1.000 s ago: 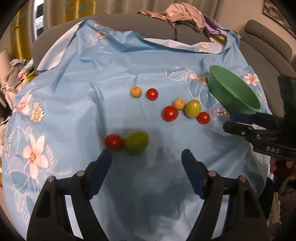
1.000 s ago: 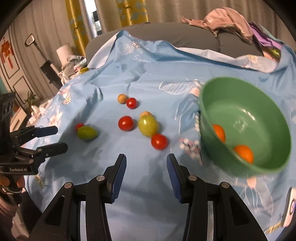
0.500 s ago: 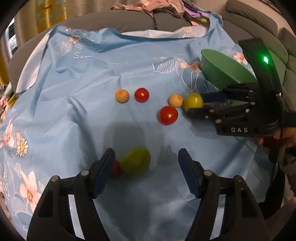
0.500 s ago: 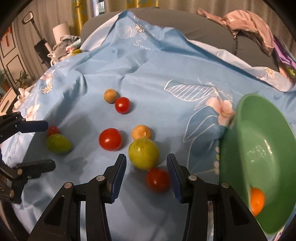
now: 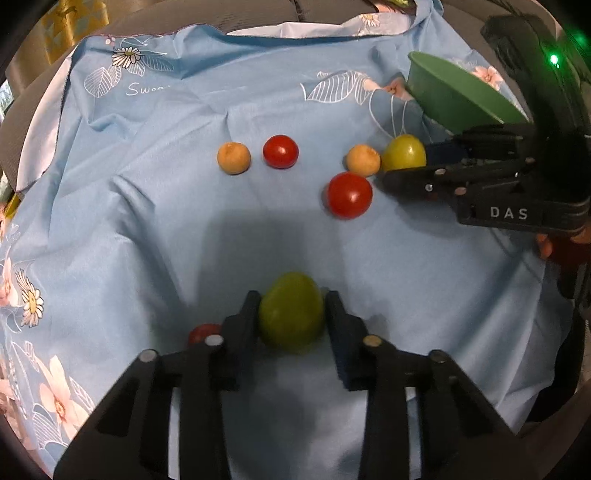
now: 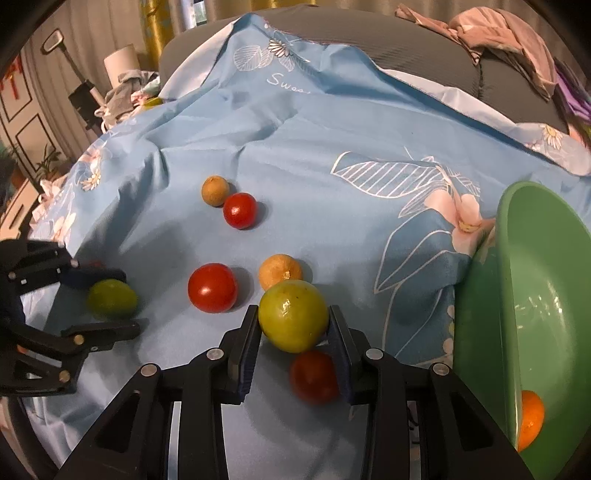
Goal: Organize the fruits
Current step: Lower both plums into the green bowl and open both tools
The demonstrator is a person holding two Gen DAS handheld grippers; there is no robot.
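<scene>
A green fruit (image 5: 291, 325) lies on the blue flowered cloth (image 5: 155, 221). My left gripper (image 5: 291, 306) is closing on it, and both pads touch its sides. A small red tomato (image 5: 202, 332) sits just outside its left finger. My right gripper (image 6: 293, 321) is closing too, pads against a yellow-green fruit (image 6: 291, 314). A red tomato (image 6: 314, 376) lies on the cloth under that fruit, between the fingers. The green bowl (image 6: 517, 280) stands tilted at the right with an orange fruit (image 6: 532, 417) inside.
Two red tomatoes (image 6: 212, 288) (image 6: 239, 210) and two tan round fruits (image 6: 280, 272) (image 6: 215, 190) lie loose mid-cloth. The cloth covers a grey sofa (image 6: 369, 40) with clothes (image 6: 498, 33) piled on its back. Clutter stands beyond the cloth's left edge.
Both grippers came down and forward. The left one went from wide open to closed around the green fruit. The right one narrowed onto the yellow-green fruit.
</scene>
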